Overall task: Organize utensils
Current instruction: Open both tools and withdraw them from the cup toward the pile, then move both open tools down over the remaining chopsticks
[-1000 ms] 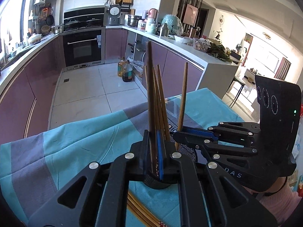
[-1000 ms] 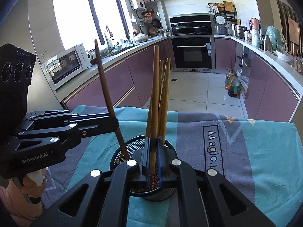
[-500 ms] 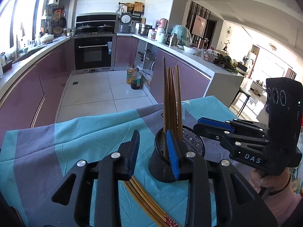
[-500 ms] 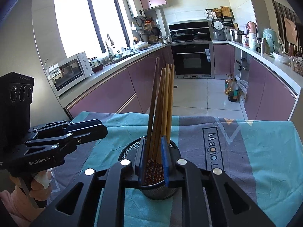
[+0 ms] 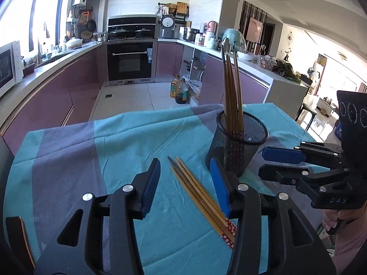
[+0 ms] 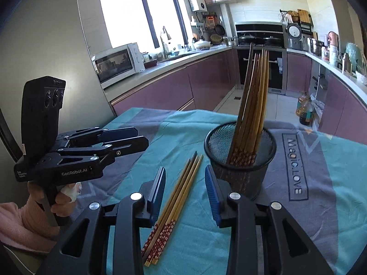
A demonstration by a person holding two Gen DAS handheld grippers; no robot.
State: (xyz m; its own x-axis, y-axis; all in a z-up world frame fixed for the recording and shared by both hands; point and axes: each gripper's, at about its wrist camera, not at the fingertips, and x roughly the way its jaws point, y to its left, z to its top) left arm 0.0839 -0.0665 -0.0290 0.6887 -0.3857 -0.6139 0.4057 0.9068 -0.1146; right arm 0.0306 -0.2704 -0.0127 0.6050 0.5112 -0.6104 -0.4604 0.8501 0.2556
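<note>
A black mesh holder (image 5: 238, 142) stands on the teal cloth with several wooden chopsticks (image 5: 231, 91) upright in it; it also shows in the right wrist view (image 6: 240, 158). Several more chopsticks (image 5: 199, 194) with red patterned ends lie flat on the cloth beside it, also in the right wrist view (image 6: 174, 204). My left gripper (image 5: 185, 183) is open and empty above the loose chopsticks. My right gripper (image 6: 184, 188) is open and empty, also over them. Each gripper shows in the other's view, the right (image 5: 282, 160) and the left (image 6: 133, 138).
The table carries a teal and grey cloth (image 6: 321, 183) printed with letters. Kitchen counters (image 6: 160, 73), an oven (image 5: 130, 61) and oil bottles (image 5: 180, 90) on the floor lie beyond the table's far edge.
Both grippers let go of the chopsticks they held in the holder, opened wide and drew back and down. They now hang over the loose chopsticks on the cloth.
</note>
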